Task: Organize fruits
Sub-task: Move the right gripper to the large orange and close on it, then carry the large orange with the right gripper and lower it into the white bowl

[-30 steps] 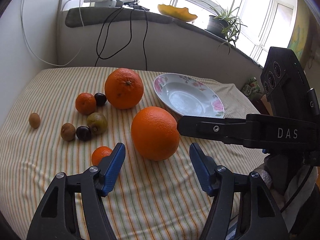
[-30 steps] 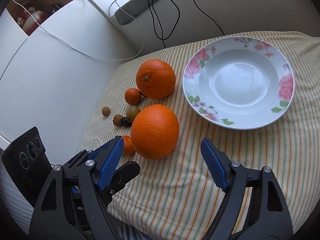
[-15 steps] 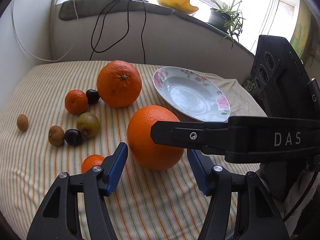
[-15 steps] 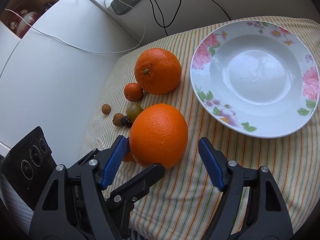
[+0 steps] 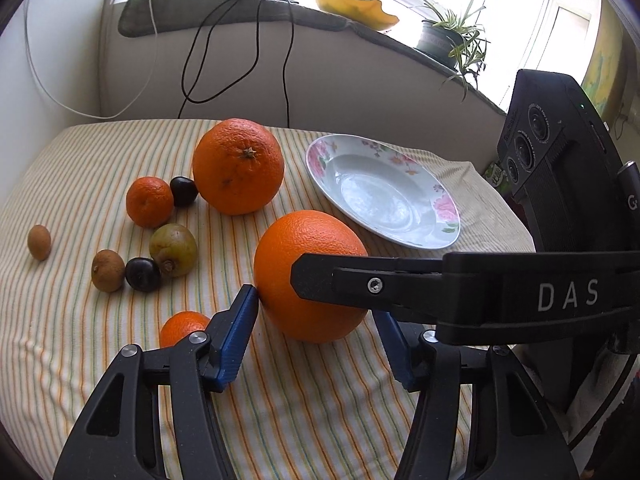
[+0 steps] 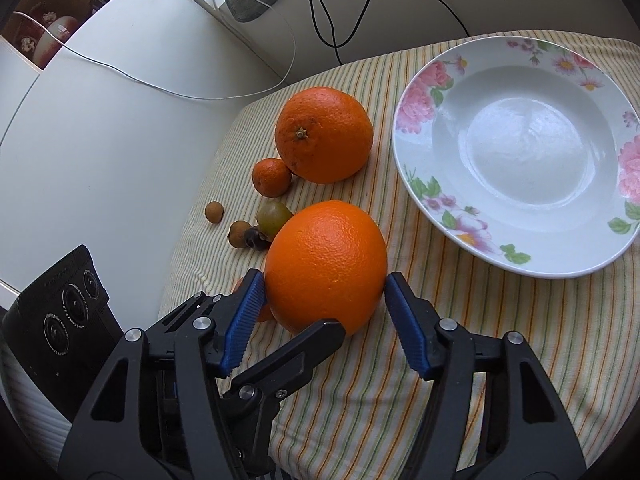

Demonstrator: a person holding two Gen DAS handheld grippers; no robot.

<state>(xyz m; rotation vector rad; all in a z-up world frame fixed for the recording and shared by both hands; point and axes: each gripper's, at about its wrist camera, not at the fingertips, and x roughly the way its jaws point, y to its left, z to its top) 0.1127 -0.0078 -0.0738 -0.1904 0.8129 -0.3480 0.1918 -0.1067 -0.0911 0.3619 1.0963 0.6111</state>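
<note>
A large orange (image 5: 304,240) (image 6: 326,264) lies on the striped cloth, just short of a flowered white plate (image 5: 380,196) (image 6: 520,140). My right gripper (image 6: 324,278) straddles this orange, its jaws closing, both blue pads against the skin. One of its fingers (image 5: 400,284) crosses the fruit in the left wrist view. My left gripper (image 5: 314,312) also flanks the orange, its left pad tip at the skin, the other tip hidden. A second large orange (image 5: 238,166) (image 6: 324,134) sits farther back.
Left of the oranges lie a mandarin (image 5: 150,202), a green fruit (image 5: 174,250), two dark fruits and two brown ones. A small mandarin (image 5: 184,326) sits by my left pad. A white cabinet (image 6: 100,120) stands beside the table; cables hang from the sill.
Both grippers have closed in on the near orange. The right jaws narrowed from well apart until the pads meet the fruit. The left jaws narrowed slightly.
</note>
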